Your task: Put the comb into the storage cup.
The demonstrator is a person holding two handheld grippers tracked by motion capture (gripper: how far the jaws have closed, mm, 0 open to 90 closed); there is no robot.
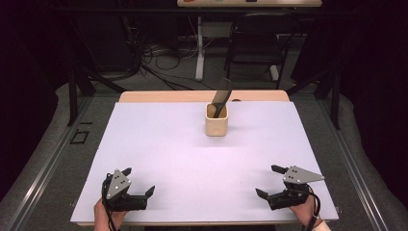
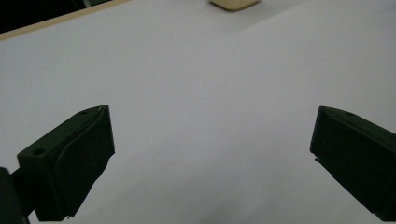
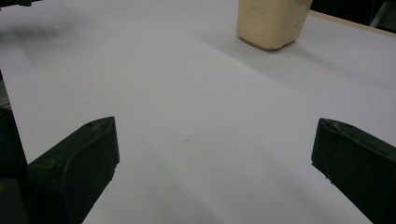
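A cream square holder (image 1: 216,120) stands upright toward the back middle of the white sheet (image 1: 159,144), with a black spatula-like utensil (image 1: 222,97) sticking out of it. Its base shows at the top of the left gripper view (image 2: 233,3) and its lower body in the right gripper view (image 3: 272,21). My left gripper (image 1: 138,182) rests open near the front left corner, nothing between its jaws (image 2: 212,158). My right gripper (image 1: 267,181) is open near the front right, jaws wide apart over bare sheet (image 3: 215,163).
The wooden table edge (image 1: 159,96) shows behind the sheet. Beyond the table stand a black chair (image 1: 255,43), a white table leg (image 1: 199,48) and tangled cables (image 1: 154,57) on the floor. Dark frame posts flank both sides.
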